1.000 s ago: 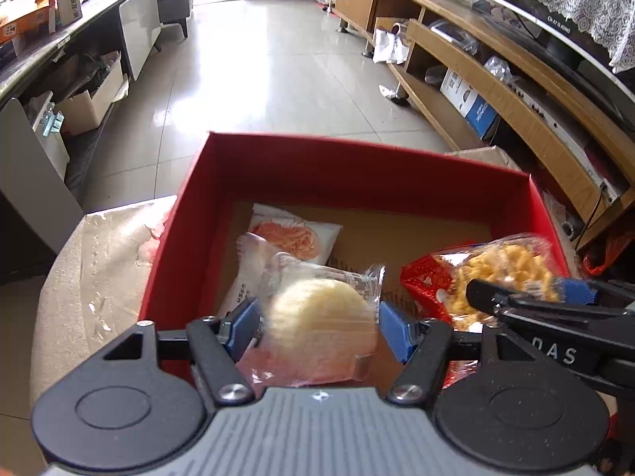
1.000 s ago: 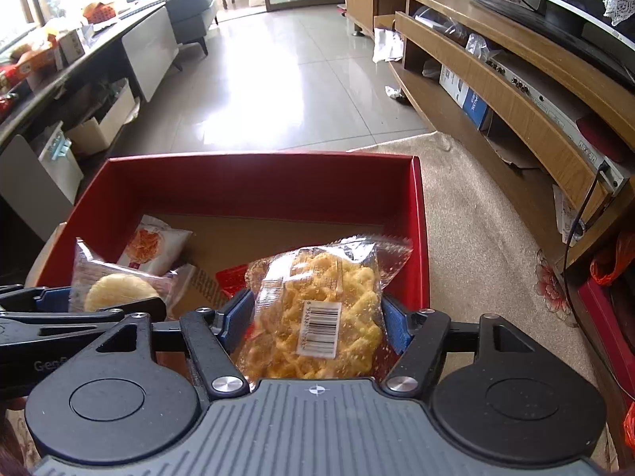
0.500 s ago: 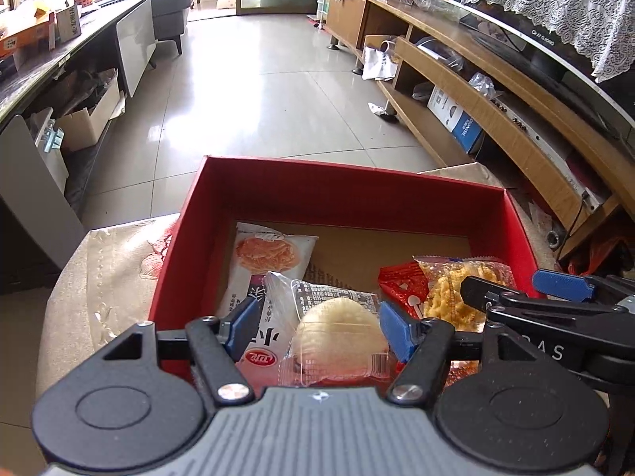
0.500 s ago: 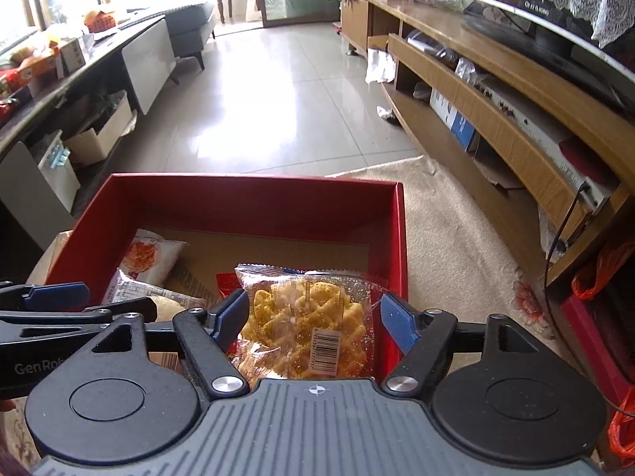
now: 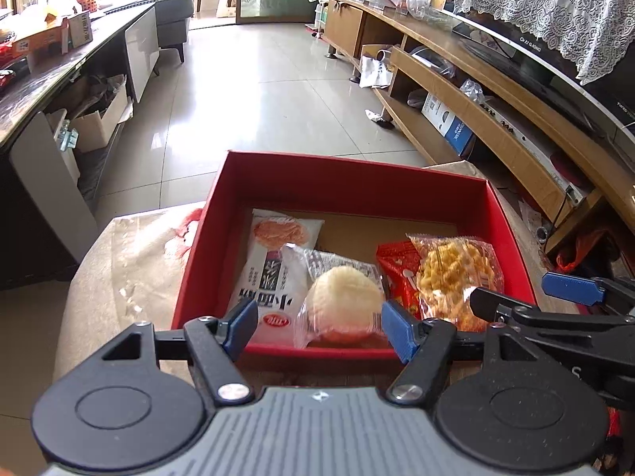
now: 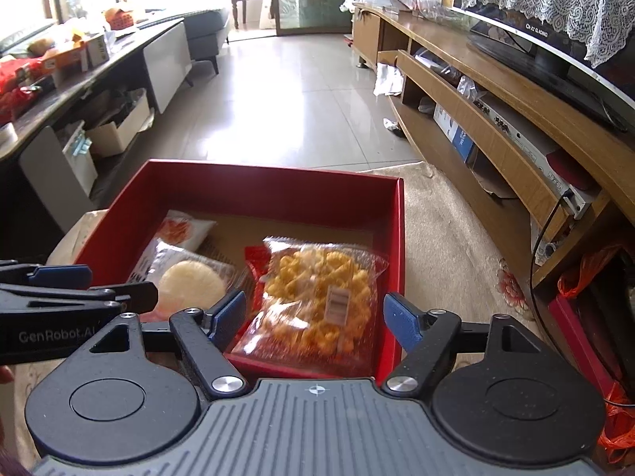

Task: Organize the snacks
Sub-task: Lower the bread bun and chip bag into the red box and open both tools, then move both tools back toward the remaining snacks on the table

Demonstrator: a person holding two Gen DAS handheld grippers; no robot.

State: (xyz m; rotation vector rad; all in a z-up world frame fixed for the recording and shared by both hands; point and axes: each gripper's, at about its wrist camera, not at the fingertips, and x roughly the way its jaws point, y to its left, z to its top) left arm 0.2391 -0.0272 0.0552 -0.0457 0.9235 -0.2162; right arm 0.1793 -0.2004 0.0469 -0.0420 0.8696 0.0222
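While both of our claws hang over the near wall of the red box point(image 5: 349, 182), each wrist view tells its own part. From the left wrist we see the left claw point(image 5: 319, 327) with its jaws opening, the blue pads clear of the round pale cake packet point(image 5: 343, 299) that lies in the box between them, on top of a white noodle-print packet point(image 5: 274, 261). The right claw point(image 5: 528, 297) juts in from the right of this view. From the right wrist we see the right claw point(image 6: 313, 315) with jaws opening too, spread wider than the yellow twisted-snack bag point(image 6: 317, 297), which lies free in the box's right half over a red packet point(image 6: 256, 258); only this view shows the bag's barcode label and the box's right outer wall. The left claw point(image 6: 91, 283) reaches in from the left there.

Our box sits on a surface point(image 6: 444, 230) draped in a beige patterned cloth. Beyond it we see a glossy tiled floor point(image 5: 254, 91), a long wooden media shelf point(image 6: 496, 131) with a television under a lace cover on the right, and a dark cluttered counter point(image 5: 51, 75) on the left.
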